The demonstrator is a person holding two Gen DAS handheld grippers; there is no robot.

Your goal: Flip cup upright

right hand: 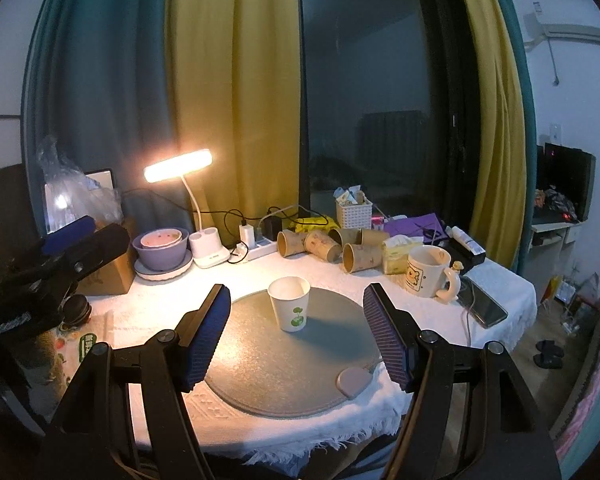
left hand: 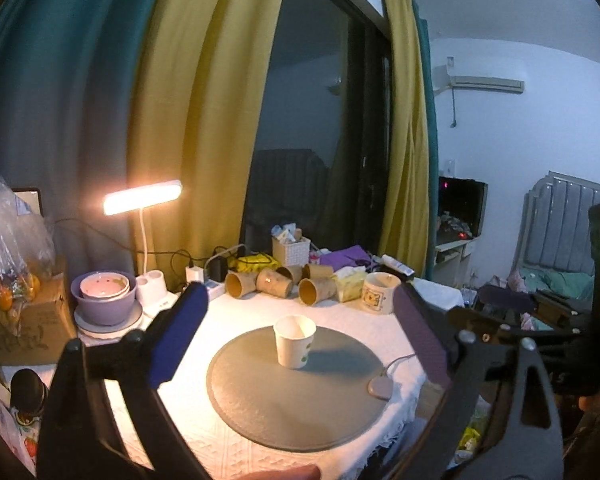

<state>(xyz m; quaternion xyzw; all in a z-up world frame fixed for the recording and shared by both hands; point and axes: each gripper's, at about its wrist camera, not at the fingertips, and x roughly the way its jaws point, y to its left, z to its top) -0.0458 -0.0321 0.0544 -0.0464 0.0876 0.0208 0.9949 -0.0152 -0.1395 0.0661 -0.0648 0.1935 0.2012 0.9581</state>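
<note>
So the paper cup (right hand: 289,304) is seen standing upright, mouth up, on the round grey mat (right hand: 260,376) near the middle of the frame in both views, with a little green print on its side. Nothing is being gripped by either tool: the right hand-held gripper (right hand: 296,336) is held wide open low in the frame, its blue-padded fingers (right hand: 204,340) spread either side of the mat and well clear of the cup, and the left hand-held gripper (left hand: 300,344) is likewise spread wide with the cup sitting untouched between and beyond its pads. The mat is laid on a white cloth over the desk (right hand: 500,284). Further back, a pile of brown paper cups (right hand: 332,246) is lying on its side in the centre, a cartoon mug (right hand: 428,270) is set to the right, a lit desk lamp (right hand: 178,166) glows at the left, and a purple bowl (right hand: 162,250) is parked beside it. A small pinkish pad (right hand: 354,382) on a cable is resting at the mat's lower right edge
</note>
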